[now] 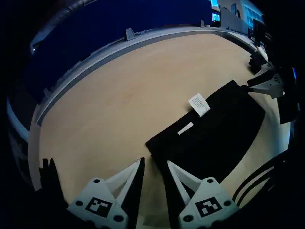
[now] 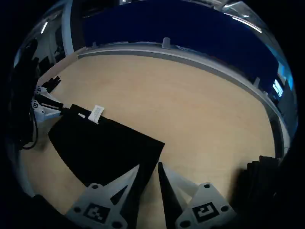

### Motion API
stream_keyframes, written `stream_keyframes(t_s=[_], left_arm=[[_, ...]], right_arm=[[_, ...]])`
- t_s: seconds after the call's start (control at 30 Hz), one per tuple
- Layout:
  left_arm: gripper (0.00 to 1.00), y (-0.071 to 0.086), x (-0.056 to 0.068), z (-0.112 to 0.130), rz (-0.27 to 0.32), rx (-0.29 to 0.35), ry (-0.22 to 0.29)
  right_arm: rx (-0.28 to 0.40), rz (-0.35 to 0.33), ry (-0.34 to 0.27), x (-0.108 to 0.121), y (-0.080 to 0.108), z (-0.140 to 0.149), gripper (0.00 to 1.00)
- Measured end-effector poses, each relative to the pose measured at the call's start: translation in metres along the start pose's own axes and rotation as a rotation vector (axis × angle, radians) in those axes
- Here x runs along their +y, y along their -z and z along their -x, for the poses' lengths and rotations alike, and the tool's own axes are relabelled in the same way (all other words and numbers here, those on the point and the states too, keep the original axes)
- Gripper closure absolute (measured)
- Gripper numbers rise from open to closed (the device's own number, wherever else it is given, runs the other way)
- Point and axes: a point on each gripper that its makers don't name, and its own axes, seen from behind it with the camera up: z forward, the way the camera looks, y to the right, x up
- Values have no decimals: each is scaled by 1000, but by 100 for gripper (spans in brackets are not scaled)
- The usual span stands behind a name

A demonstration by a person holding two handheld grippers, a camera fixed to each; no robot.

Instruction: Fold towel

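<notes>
A black towel lies flat on the light wooden table, with a white label near one long edge. In the left gripper view my left gripper hovers at the towel's near corner, jaws a little apart, table showing between them. My right gripper reaches the far corner of that same edge. In the right gripper view the towel spreads to the left with its label. My right gripper straddles its near corner with a narrow gap, and my left gripper touches the far corner.
A grey rail and a dark blue partition border the table's far side. A black ribbed object stands at the right edge. Black cables lie near the towel. Bare tabletop stretches behind the towel.
</notes>
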Motion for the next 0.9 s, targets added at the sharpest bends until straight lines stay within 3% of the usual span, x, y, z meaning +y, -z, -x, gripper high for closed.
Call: stream_keyframes(t_s=[0.1, 0.23, 0.3, 0.43, 0.9], left_arm=[[59, 1, -4, -4, -8, 11, 7], [42, 4, -9, -8, -14, 25, 20], [27, 5, -11, -8, -18, 28, 28], [13, 8, -15, -8, -24, 31, 45], [12, 30, -12, 6, -23, 37, 114]], right_arm=[[12, 13, 1, 4, 1, -5, 45], [24, 26, 6, 8, 3, -8, 30], [28, 32, 8, 10, 4, -8, 21], [37, 45, 6, 14, 7, -10, 14], [61, 38, -1, 8, 27, -10, 10]])
